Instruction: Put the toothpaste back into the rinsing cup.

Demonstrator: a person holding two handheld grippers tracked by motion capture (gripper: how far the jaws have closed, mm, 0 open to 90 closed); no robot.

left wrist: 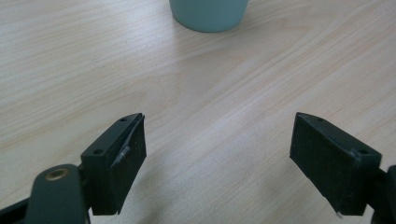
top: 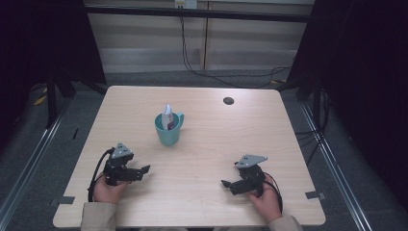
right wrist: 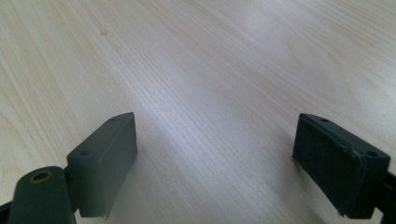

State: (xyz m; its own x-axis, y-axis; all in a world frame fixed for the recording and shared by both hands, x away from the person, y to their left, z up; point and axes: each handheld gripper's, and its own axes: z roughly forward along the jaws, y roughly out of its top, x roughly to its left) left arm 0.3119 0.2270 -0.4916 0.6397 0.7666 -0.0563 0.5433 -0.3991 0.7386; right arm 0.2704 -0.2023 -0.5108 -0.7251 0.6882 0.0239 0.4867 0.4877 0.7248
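Note:
A teal mug (top: 168,129) stands upright near the middle of the light wooden table (top: 207,144), its handle toward the back right. A white and pink tube (top: 167,117) sticks up out of it. My left gripper (top: 143,171) rests low at the front left, held by a hand, jaws wide apart and empty. In the left gripper view (left wrist: 217,144) the mug's base (left wrist: 208,14) sits at the top edge, well ahead of the jaws. My right gripper (top: 226,184) lies at the front right, also open with nothing between its jaws (right wrist: 215,149).
A small dark round grommet (top: 228,100) sits in the table's back right area. Cables (top: 207,67) trail on the floor behind the table, and dark curtains flank both sides. Bare wood lies between the grippers and around the mug.

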